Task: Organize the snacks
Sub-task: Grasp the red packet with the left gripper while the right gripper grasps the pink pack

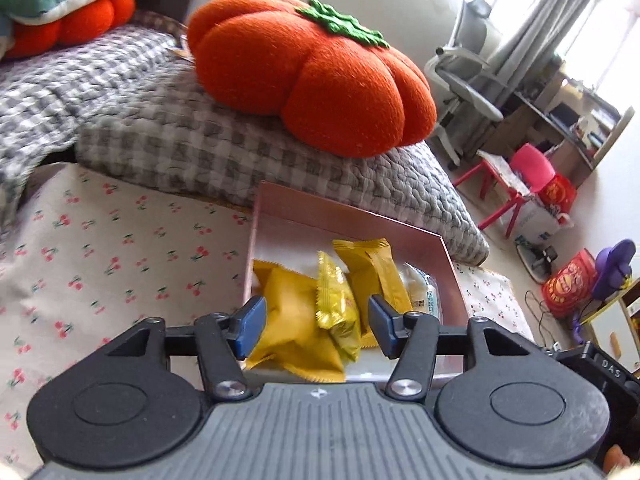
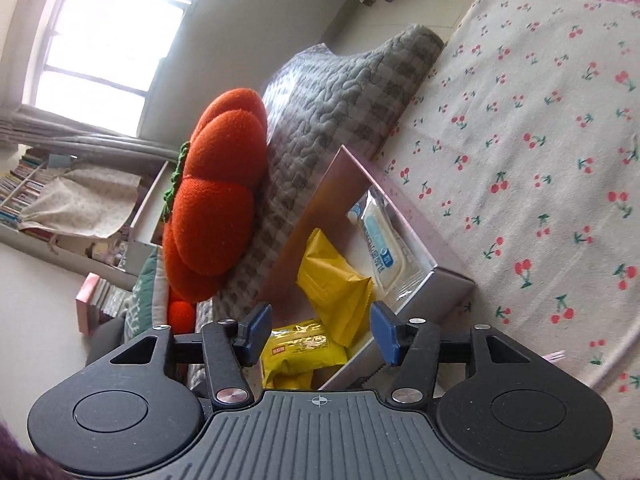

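Take the shallow pink cardboard box (image 1: 280, 208) as your landmark: it rests on the cherry-print cotton sheet (image 1: 100, 264), its far wall against the folded grey checked quilt (image 1: 208, 152). On that quilt, behind the box, sits the orange plush pumpkin cushion (image 1: 304, 72). Inside the box, the large yellow foil snack packet (image 1: 292, 320) lies at the left, a smaller yellow crinkle-edged packet (image 1: 336, 300) leans beside it, another yellow foil packet (image 1: 376, 276) stands further back, and the clear-wrapped white snack pack (image 1: 424, 292) lies along the right wall. Your left gripper (image 1: 316, 328) hovers over the box's near edge; your right gripper (image 2: 318, 334) does likewise.
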Available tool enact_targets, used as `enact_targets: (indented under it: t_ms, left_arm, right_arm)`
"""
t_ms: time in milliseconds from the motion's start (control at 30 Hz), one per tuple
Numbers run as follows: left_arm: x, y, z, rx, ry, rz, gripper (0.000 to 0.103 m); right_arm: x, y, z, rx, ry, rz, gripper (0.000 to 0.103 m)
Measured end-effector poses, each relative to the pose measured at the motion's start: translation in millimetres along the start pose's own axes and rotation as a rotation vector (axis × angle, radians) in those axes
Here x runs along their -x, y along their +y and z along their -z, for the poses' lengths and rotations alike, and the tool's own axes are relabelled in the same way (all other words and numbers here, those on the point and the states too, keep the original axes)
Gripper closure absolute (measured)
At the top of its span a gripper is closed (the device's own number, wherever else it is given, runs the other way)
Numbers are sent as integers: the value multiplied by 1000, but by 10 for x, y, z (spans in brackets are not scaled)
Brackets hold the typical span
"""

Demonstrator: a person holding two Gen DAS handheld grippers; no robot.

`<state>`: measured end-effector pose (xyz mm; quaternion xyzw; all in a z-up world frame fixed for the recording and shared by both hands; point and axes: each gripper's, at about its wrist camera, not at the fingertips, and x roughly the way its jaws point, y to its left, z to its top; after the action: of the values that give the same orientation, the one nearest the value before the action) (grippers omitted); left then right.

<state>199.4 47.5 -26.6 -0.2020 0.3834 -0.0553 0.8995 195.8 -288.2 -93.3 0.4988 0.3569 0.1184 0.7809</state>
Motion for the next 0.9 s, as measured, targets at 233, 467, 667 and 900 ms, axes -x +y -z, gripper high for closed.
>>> enact_targets:
  t_ms: [233,467,667,900]
  left_arm:
    - [544,216,671,2,21,-70,33]
    - [751,265,1308,-71,74,-154,29]
    - [831,266,1367,-97,67,-155,23]
    - [756,240,1442,-110,86,-152,21]
  right_arm:
    - [725,-118,149,165,-27,109,34]
    - [935,-190,470,323,45,237,33]
    - [1062,-282,638,338,56,299,31]
    - [1106,-404,630,302,64,313,31]
